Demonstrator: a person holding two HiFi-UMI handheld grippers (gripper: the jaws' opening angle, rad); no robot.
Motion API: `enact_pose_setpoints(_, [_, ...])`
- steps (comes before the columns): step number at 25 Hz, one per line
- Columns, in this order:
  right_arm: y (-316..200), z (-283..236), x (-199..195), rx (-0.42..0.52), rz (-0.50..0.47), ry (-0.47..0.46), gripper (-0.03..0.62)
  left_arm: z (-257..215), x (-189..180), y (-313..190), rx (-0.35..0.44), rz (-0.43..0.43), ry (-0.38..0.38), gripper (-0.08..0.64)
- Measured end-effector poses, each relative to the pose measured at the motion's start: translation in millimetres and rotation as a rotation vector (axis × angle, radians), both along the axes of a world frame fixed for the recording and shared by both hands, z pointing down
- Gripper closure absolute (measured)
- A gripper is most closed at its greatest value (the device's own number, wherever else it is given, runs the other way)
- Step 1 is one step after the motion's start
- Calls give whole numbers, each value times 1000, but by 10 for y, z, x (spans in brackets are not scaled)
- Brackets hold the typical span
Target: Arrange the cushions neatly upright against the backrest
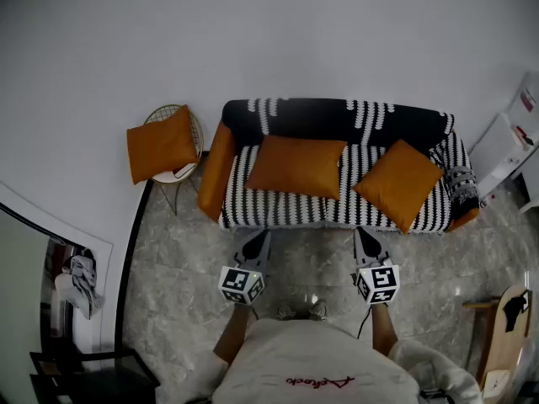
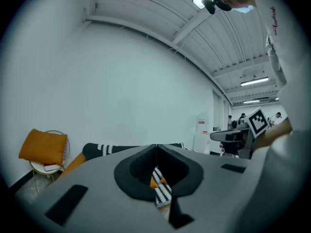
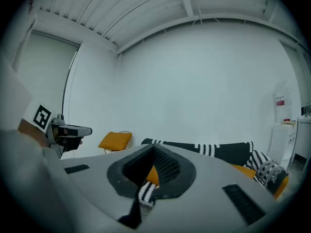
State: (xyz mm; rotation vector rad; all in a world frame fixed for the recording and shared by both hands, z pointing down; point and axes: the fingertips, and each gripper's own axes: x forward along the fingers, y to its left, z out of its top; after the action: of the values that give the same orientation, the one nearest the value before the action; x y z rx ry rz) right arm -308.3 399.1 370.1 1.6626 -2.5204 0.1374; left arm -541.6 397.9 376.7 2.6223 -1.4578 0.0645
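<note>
We see in the head view a left orange square fabric cushion [image 1: 296, 166] and a right orange cushion [image 1: 398, 183] on the black-and-white striped sofa [image 1: 337, 120] mid-frame, a third orange cushion [image 1: 161, 143] on the wire chair [image 1: 174, 108] upper left, while only the gripper views show the left gripper [image 2: 156, 147] and right gripper [image 3: 153, 148] closed, empty.

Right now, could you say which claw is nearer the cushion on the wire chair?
Left. The left claw is right of the cushion, before the sofa; the right claw farther right.
</note>
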Motion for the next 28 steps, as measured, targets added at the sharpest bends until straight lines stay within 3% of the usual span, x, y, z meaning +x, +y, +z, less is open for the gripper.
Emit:
enact_pose_setpoints(10, [58, 26, 93, -4, -12, 12, 566, 67, 126, 4, -17, -9, 1, 529])
enact_pose_setpoints(18, [59, 76, 326, -6, -12, -39, 566, 75, 347, -3, -21, -19, -7, 529])
enact_pose_setpoints(28, [-81, 148, 361, -12, -66, -37, 565, 89, 437, -77, -20, -54, -35, 529])
